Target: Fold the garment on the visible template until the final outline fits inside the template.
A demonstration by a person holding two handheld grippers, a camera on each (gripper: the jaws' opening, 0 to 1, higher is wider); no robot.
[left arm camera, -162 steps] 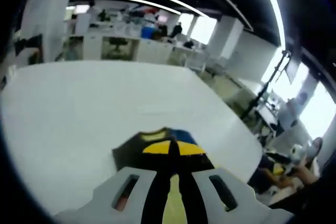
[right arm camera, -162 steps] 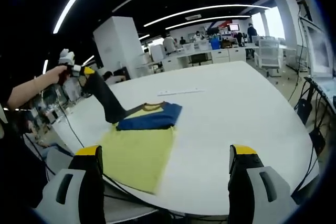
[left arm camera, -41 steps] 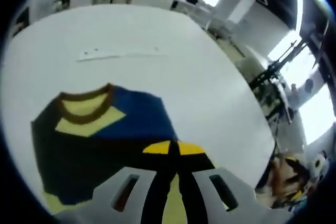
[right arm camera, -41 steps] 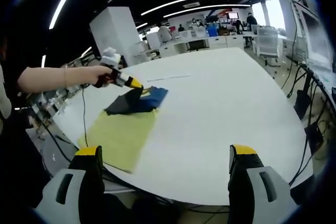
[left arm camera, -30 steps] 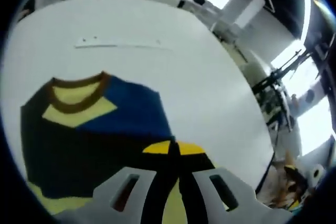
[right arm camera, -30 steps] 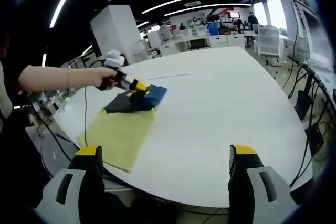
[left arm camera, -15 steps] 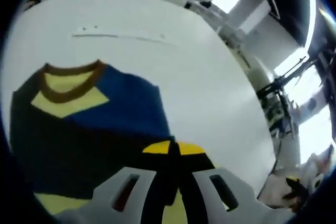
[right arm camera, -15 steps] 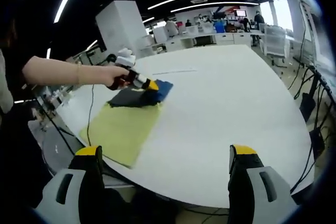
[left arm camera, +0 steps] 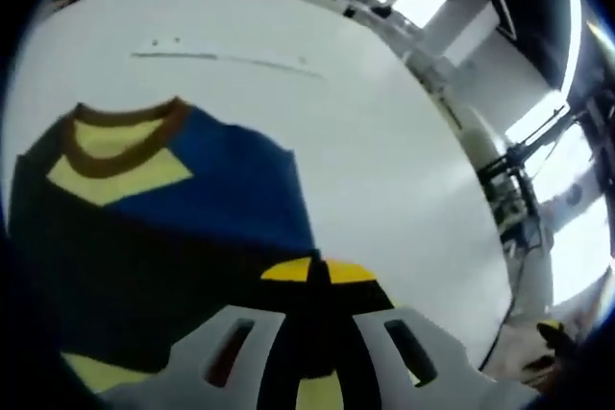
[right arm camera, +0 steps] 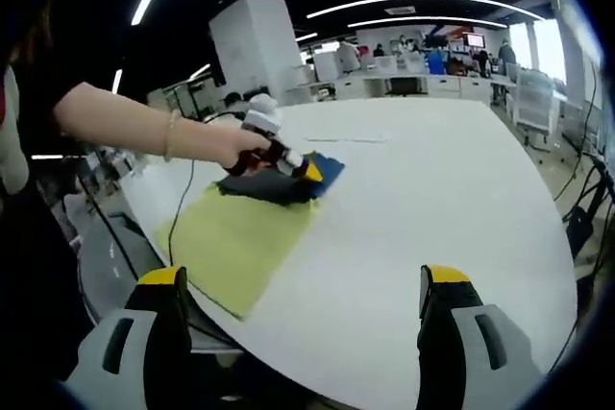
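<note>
The left gripper [right arm camera: 309, 172], jaws pinched on dark cloth, lowers the fold onto the navy-and-yellow knit garment [left arm camera: 183, 208] — now bunched at the far end of the yellow-green rectangular template [right arm camera: 240, 247] — while the right gripper [right arm camera: 303, 280] hangs wide open, empty.

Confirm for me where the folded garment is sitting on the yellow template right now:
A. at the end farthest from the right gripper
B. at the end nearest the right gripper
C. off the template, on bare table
A: in the right gripper view the garment lies bunched on the far end of the template, under the left gripper, with bare yellow sheet nearer the camera.
</note>
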